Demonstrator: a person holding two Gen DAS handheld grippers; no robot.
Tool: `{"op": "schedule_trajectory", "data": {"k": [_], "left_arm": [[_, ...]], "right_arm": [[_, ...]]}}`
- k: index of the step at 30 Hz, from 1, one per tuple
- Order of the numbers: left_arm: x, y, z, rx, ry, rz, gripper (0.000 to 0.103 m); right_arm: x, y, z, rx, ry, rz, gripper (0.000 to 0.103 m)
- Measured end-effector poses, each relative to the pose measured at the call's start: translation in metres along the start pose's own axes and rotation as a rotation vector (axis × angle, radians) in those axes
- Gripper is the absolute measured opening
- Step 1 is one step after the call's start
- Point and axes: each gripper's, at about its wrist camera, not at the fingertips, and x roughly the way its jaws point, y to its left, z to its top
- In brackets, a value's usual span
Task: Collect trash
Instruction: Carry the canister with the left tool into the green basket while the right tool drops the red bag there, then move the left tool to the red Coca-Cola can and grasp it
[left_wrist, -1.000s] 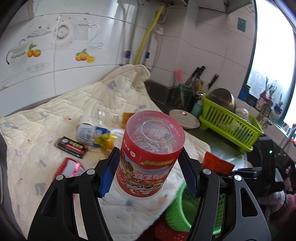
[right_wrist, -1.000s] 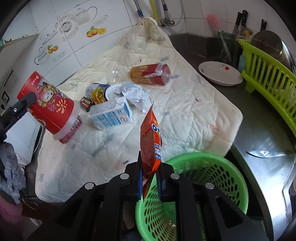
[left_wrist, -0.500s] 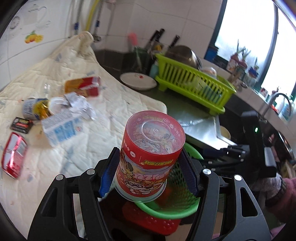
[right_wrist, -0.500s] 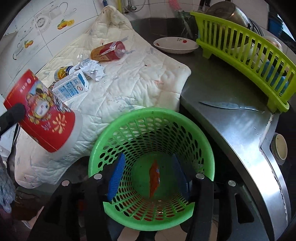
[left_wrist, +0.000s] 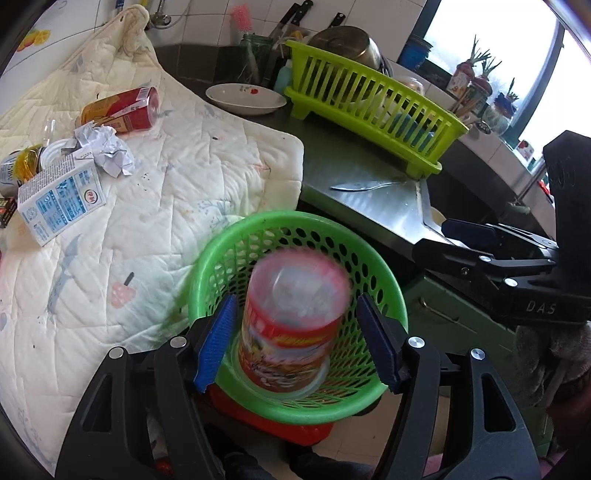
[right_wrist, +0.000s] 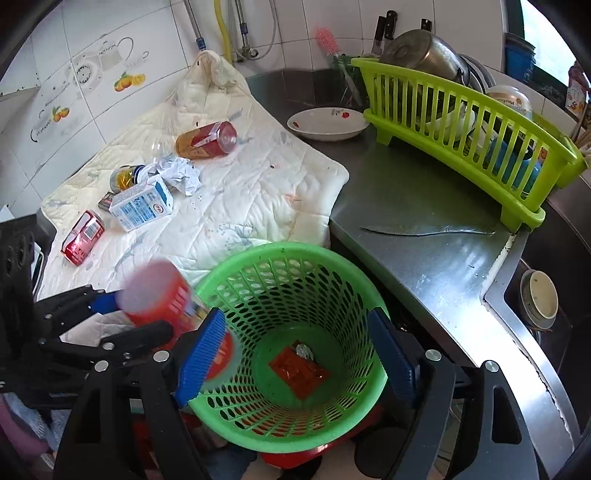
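Partway done: orange wrapper (right_wrist: 299, 371) in green basket (right_wrist: 236, 264), blurred red cup (left_wrist: 291, 325) seemingly dropping from spread left gripper (left_wrist: 301, 345) jaws, right gripper (right_wrist: 295, 356) jaws agape and empty, carton (right_wrist: 142, 206) and cans (right_wrist: 206, 139) beyond basket.

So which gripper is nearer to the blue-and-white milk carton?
Left. The left gripper is at the green basket's blanket-side rim, toward the carton; the right gripper is over its middle.

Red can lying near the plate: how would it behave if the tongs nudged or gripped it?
The red can lies on its side on the quilt, so it would probably roll. It looks undented and smooth, likely stiff but slippery.
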Motion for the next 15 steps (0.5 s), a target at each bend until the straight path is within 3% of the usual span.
{"op": "schedule_trajectory", "data": {"k": [8,15], "left_arm": [[-0.017,0.004,0.000,-0.021,-0.037,0.036,0.074],[-0.055,0.035,0.000,-0.085,-0.120,0.159,0.074]], "right_arm": [[-0.002,0.006,0.002,-0.003,-0.011,0.029,0.078],[0.008,0.032,0.009,-0.053,0.003,0.078,0.079]]}}
